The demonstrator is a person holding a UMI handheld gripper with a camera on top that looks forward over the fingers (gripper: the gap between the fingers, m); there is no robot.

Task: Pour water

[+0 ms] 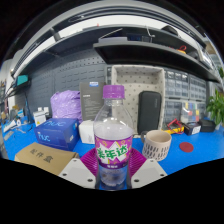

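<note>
**Bottle in grip, cup ahead and to the right**

Gripper clamped on a clear plastic bottle; both pink pads press its lower body from either side. Bottle stands upright between the fingers, long axis vertical, purple cap apparently still on top. Purple label with green lettering wraps the waist; contents look clear, level hard to read.

Target appears to be the small cream cup, standing on the blue table just beyond the right finger, mouth up. Judgement: the pour turns on carrying the bottle right and forward, then tipping its neck toward that cup. Cap would need removing first.

Cardboard box near the left finger.
</note>
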